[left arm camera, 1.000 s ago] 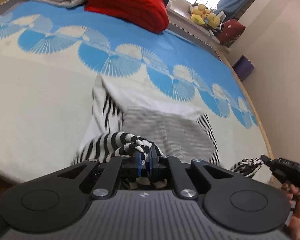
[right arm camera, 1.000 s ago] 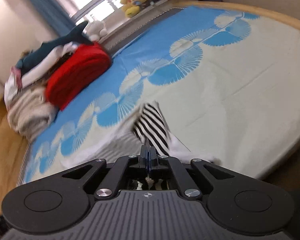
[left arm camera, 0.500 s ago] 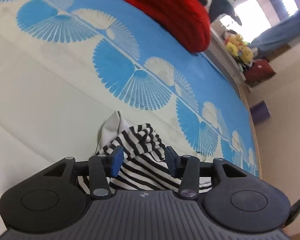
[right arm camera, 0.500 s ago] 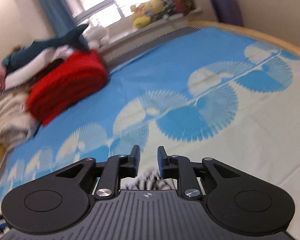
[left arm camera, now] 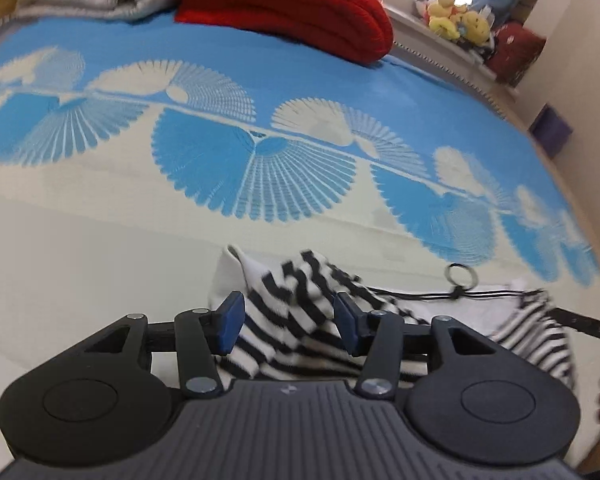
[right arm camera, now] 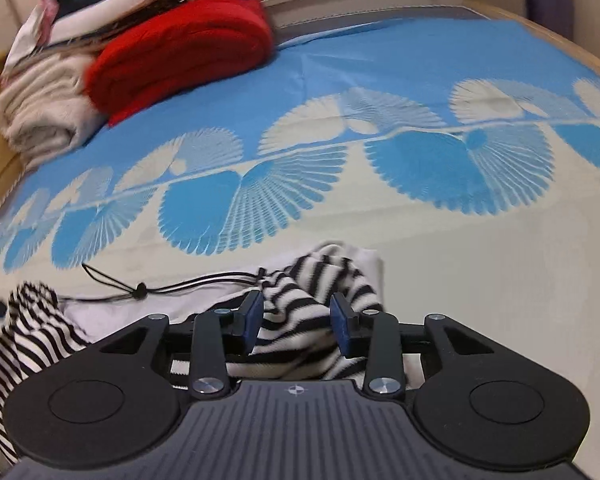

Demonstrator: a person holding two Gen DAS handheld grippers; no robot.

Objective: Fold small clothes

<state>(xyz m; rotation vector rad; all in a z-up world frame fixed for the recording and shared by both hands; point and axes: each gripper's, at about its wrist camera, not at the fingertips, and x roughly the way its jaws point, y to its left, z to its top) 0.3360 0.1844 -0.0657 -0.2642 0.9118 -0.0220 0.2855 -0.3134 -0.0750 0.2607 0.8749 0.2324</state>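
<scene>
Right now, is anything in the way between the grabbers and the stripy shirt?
No, nothing visible blocks either one. The striped shirt lies bunched on the bed cover, directly between the open fingers of the left gripper and of the right gripper. Only a thin black cord lies on the shirt, off to one side.

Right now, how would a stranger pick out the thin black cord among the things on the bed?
On the blue-and-cream fan-patterned bedspread, find the crumpled black-and-white striped garment nearest the cameras. The thin black cord runs across its plain white part, carrying a small knot and ending in a loop; nothing else there is so thin and dark.
</scene>
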